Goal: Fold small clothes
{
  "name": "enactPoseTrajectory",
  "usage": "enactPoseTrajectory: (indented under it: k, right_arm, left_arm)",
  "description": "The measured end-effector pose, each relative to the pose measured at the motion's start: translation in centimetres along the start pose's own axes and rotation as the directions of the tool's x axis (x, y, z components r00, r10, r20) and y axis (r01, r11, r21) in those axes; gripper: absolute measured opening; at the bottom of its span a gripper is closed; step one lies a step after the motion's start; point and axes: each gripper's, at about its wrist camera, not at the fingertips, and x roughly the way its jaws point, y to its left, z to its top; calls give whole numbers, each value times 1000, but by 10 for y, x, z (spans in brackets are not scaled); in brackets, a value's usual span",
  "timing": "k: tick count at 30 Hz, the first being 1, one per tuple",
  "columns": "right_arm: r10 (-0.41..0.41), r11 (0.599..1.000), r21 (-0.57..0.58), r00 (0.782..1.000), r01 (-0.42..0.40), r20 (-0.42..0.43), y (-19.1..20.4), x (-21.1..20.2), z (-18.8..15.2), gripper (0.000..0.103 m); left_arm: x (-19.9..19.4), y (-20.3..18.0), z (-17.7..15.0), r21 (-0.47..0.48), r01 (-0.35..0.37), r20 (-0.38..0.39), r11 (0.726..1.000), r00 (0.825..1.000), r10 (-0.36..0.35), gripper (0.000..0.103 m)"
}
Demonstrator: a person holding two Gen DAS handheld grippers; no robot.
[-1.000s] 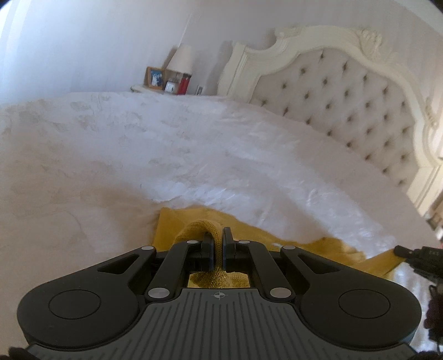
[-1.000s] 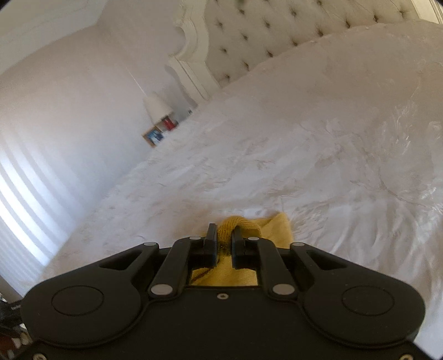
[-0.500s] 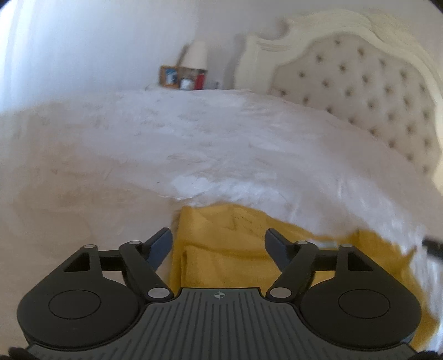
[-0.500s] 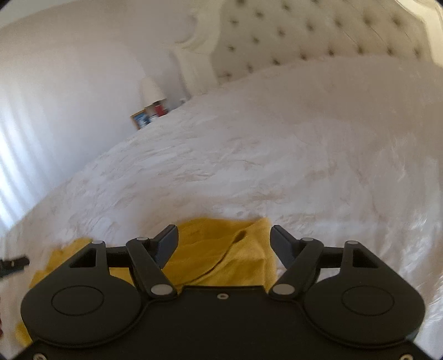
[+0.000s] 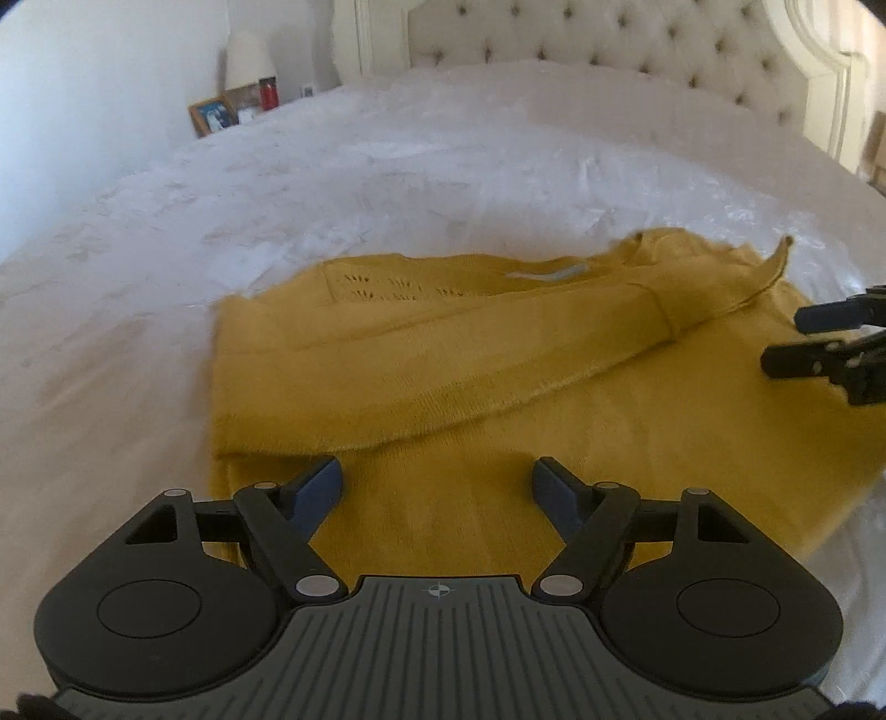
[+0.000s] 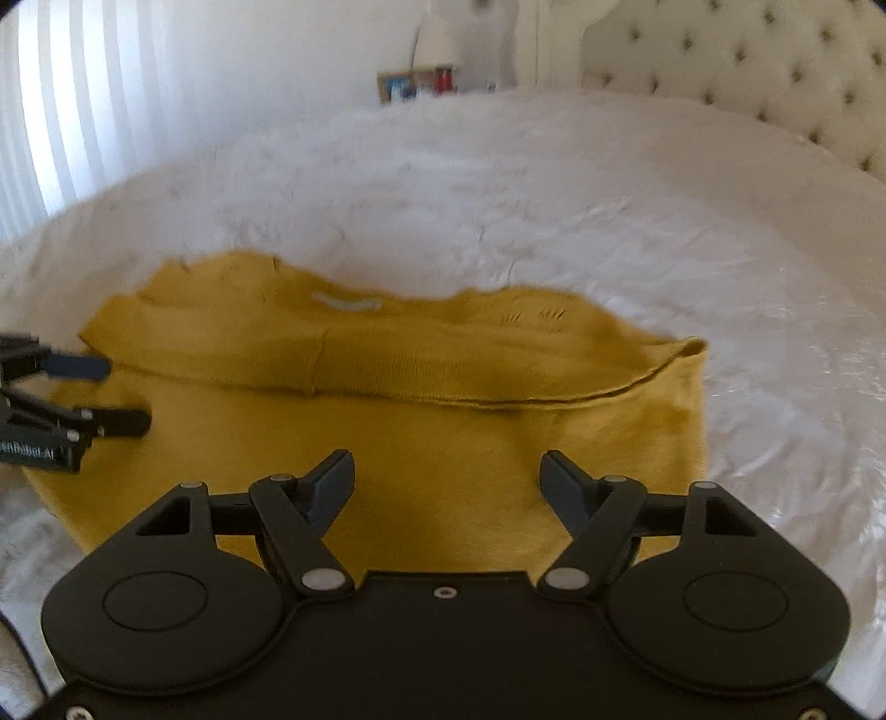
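A mustard-yellow knitted sweater [image 5: 443,354] lies flat on the white bed cover, with its sleeves folded across the body; it also shows in the right wrist view [image 6: 443,399]. My left gripper [image 5: 437,487] is open and empty above the sweater's near left part. My right gripper [image 6: 447,484] is open and empty above the near right part. Each gripper shows in the other's view, the right one [image 5: 797,343] at the sweater's right edge and the left one [image 6: 105,393] at its left edge.
The white bed cover [image 5: 387,166] spreads all around the sweater. A tufted cream headboard [image 5: 637,50] stands at the far end. A bedside table with a lamp [image 5: 249,55], a photo frame [image 5: 213,115] and a red can is at the far left.
Both grippers were shut on yellow fabric a second ago. They have let go, opened and drawn back and up, and the sweater now lies flat with its sleeves folded over.
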Motion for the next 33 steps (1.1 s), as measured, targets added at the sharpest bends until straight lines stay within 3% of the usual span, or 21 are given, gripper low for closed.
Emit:
enactPoseTrajectory:
  k: [4,10,18,25,33]
  right_arm:
    - [-24,999,-29,998,22,-64,-1,27,16,79]
    - [-25,997,74,993,33,-116,-21,62,49,80]
    - [-52,988,138,989,71,-135,-38,81,64,80]
    - [-79,987,136,994,89,-74,-41,67,64,80]
    - [-37,997,74,999,38,-10,-24,34,38,81]
  left_arm:
    - [20,12,16,-56,20,-32,998,999,-22,83]
    - [48,24,49,-72,-5,-52,997,999,1,83]
    - [75,47,73,-165,-40,-74,985,997,28,83]
    - [72,47,84,-128,-88,-53,988,995,82,83]
    - [52,52,72,-145,-90,-22,985,996,88,84]
